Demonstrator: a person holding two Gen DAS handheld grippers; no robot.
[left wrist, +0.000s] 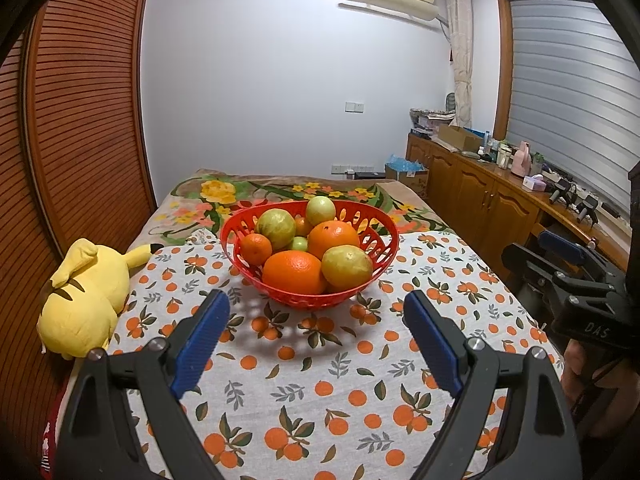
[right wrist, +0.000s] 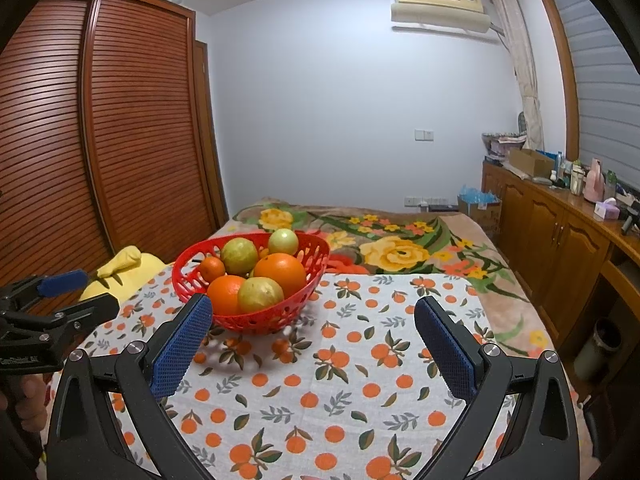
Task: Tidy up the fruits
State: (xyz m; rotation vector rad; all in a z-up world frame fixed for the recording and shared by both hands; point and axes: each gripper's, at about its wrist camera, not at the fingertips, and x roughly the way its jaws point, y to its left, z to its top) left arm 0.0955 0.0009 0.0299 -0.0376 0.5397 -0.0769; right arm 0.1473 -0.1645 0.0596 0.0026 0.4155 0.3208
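Left tool [left wrist: 316, 312] wide open, empty; right tool [right wrist: 314, 320] likewise

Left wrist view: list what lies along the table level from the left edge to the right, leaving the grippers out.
Slatted wooden door → yellow plush toy → red basket of fruit → wooden sideboard along the window wall.

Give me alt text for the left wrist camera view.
A red perforated plastic basket heaped with oranges and yellow-green fruits sits on an orange-print tablecloth, ahead of the open, empty left gripper. A yellow plush toy lies at left; the right gripper shows at the right edge.
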